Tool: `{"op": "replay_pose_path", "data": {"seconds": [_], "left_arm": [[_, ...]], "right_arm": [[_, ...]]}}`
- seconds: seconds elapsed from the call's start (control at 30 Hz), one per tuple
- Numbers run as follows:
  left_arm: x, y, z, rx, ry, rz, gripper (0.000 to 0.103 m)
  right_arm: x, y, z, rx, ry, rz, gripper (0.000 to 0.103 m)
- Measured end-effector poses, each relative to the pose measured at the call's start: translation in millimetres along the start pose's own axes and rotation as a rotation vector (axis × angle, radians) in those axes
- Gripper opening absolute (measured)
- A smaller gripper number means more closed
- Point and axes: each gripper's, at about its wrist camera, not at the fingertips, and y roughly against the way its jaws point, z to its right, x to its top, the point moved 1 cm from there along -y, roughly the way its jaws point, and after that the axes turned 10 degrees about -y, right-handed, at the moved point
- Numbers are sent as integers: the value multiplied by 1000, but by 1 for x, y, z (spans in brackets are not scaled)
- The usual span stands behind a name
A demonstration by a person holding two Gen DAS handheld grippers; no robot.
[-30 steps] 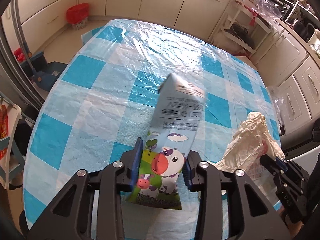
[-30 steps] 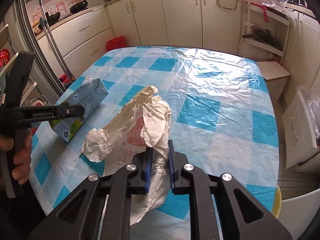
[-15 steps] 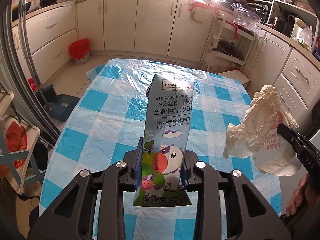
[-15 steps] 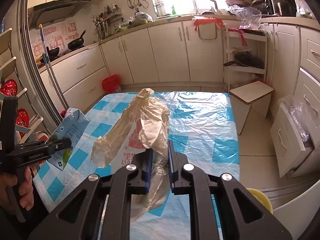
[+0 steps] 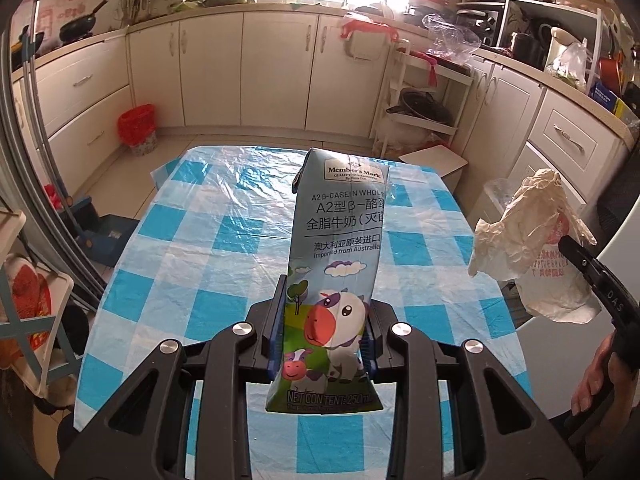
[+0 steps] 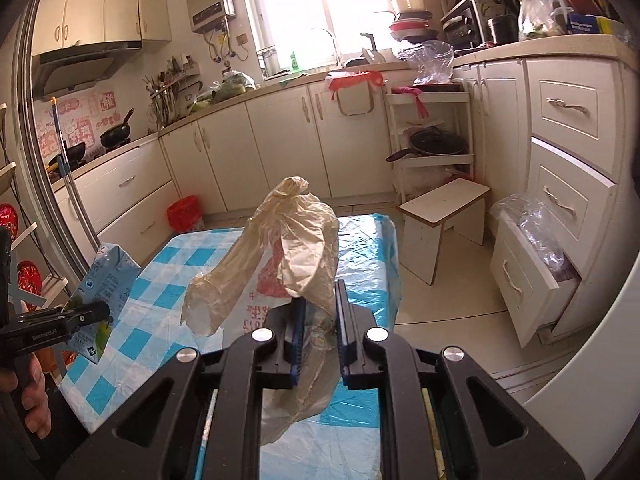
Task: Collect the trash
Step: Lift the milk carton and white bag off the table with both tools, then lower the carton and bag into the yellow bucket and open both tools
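Note:
A grey-blue milk carton (image 5: 336, 264) with a cartoon cow stands upright between the blue pads of my left gripper (image 5: 323, 334), which is shut on its lower part, well above the table. The same carton (image 6: 105, 292) shows at the left in the right wrist view, held by the left gripper (image 6: 86, 314). A crumpled cream plastic bag (image 6: 288, 256) with red print hangs from my right gripper (image 6: 319, 320), which is shut on it. In the left wrist view the bag (image 5: 532, 248) floats at the right, pinched by the right gripper (image 5: 576, 252).
Below lies a table with a blue-and-white checked plastic cover (image 5: 192, 248). A red-lined bin (image 5: 137, 129) stands by the cabinets on the far left. A white stool (image 6: 444, 216), a shelf rack with pans (image 6: 432, 148) and an open drawer (image 6: 532, 280) sit to the right.
Both grippers have risen off the table with the carton and the bag still held. The views have tilted up, so cabinets and window now show.

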Motion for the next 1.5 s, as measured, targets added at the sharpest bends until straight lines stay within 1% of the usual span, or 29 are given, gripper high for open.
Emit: {"op": "replay_pose_path", "data": {"seconds": [0.1, 0.17, 0.27, 0.37, 0.47, 0.6, 0.7, 0.73, 0.77, 0.83, 0.9, 0.93, 0.97, 1.03, 1.07, 1.13, 1.17, 1.23, 1.27, 1.33, 1.37, 1.47, 1.5], "left_arm": [[2, 4, 12, -28, -6, 6, 29], [4, 4, 21, -52, -5, 9, 29], [7, 1, 40, -103, -15, 12, 29], [10, -5, 65, -159, -33, 6, 29], [11, -12, 94, -216, -58, -6, 29], [11, -23, 132, -277, -91, -28, 29], [10, -34, 159, -324, -111, -61, 29], [9, -38, 166, -336, -118, -72, 29], [8, -43, 175, -350, -126, -86, 29], [7, -55, 190, -372, -136, -116, 29], [6, -66, 202, -390, -140, -144, 29], [5, -71, 207, -399, -141, -156, 29], [4, -76, 213, -407, -143, -169, 29], [3, -86, 228, -427, -152, -196, 29], [1, -91, 235, -436, -156, -209, 29], [-2, -103, 251, -454, -170, -247, 29], [-4, -109, 259, -460, -177, -264, 29], [-9, -121, 274, -463, -189, -301, 30], [-11, -127, 279, -467, -195, -321, 33], [-16, -139, 290, -469, -199, -363, 45], [-18, -143, 294, -465, -198, -375, 49], [-18, -145, 298, -465, -198, -380, 61], [-18, -144, 298, -461, -199, -375, 67]], "right_arm": [[0, 11, 11, -53, -9, 33, 15], [-2, 16, 23, -121, -16, 44, 15], [-10, 19, 46, -238, -36, 25, 15], [-23, 11, 73, -372, -49, -48, 15], [-39, -7, 102, -471, -75, -167, 15], [-59, -35, 128, -527, -111, -313, 16], [-67, -49, 135, -553, -114, -366, 17], [-71, -55, 139, -551, -125, -404, 23], [-75, -60, 142, -543, -145, -439, 27], [-78, -62, 149, -514, -216, -457, 38], [-73, -52, 151, -498, -274, -417, 45], [-66, -44, 153, -495, -302, -373, 49], [-57, -33, 153, -491, -328, -311, 52], [-41, -9, 151, -481, -355, -181, 63], [-32, 6, 147, -463, -362, -98, 66], [-19, 27, 140, -440, -356, 29, 73], [-13, 39, 134, -425, -350, 98, 75], [-6, 54, 128, -410, -333, 187, 77], [-2, 60, 127, -406, -324, 223, 78], [3, 66, 126, -403, -320, 273, 80], [4, 70, 127, -400, -326, 286, 81], [6, 75, 138, -393, -373, 305, 81], [6, 78, 141, -394, -391, 313, 82]]}}
